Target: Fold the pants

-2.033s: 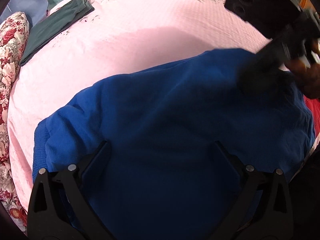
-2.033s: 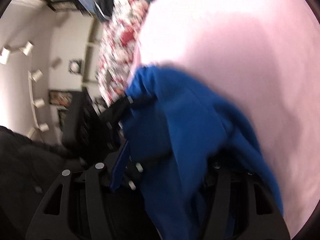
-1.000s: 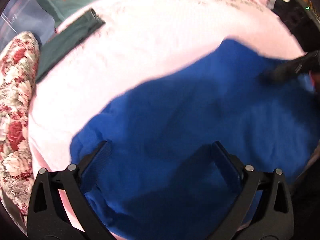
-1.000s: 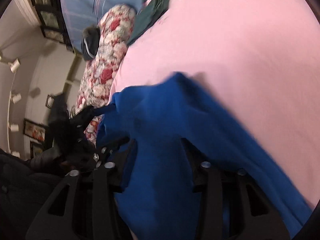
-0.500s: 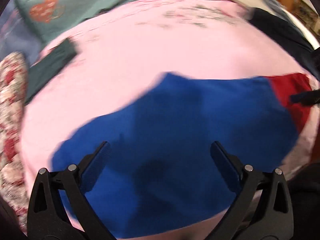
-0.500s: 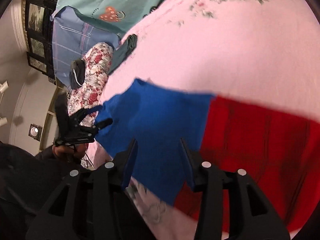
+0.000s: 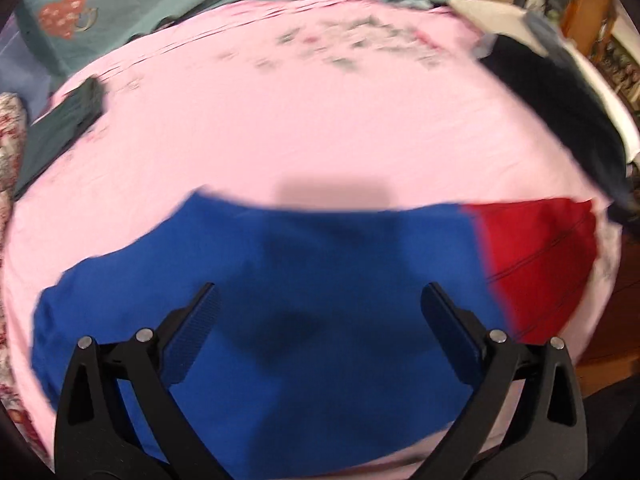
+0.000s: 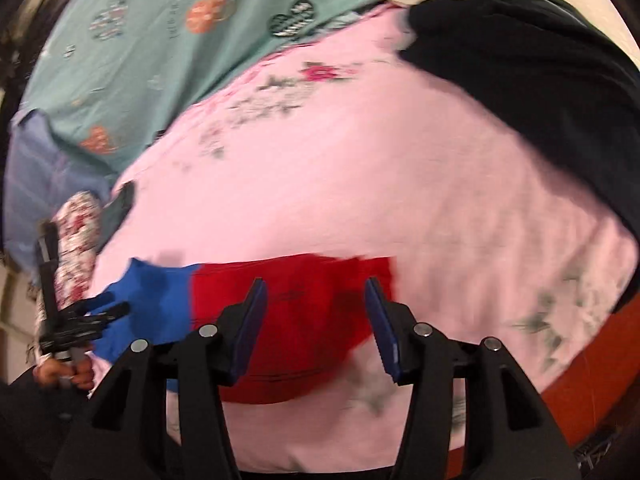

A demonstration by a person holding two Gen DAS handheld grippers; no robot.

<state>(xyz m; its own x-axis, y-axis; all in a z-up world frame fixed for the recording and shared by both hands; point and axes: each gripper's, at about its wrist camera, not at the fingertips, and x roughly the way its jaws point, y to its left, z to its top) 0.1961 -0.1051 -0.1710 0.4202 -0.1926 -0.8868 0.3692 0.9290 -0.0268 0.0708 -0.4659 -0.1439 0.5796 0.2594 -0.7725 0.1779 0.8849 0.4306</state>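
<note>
Left gripper [image 7: 316,328]: jaws wide, nothing in them, hovering over the blue half of the pants [image 7: 280,320]. Right gripper [image 8: 316,320]: jaws also spread, empty, above the red half [image 8: 296,320].

Change from two seconds back: then the pants hung bunched from the right gripper, blue side only visible. Half a second ago they were already down. Now they lie spread flat near the front edge of the pink sheet [image 7: 320,128], blue to the left, red to the right, both tools released.

Judgement: the lay-out step looks finished; the first fold has not begun. Frames are motion-blurred, so wrinkles are hard to judge.

Farther off: dark green cloth [image 7: 60,120] at far left, black garment [image 8: 540,80] at far right, teal bedding [image 8: 180,20] behind.
</note>
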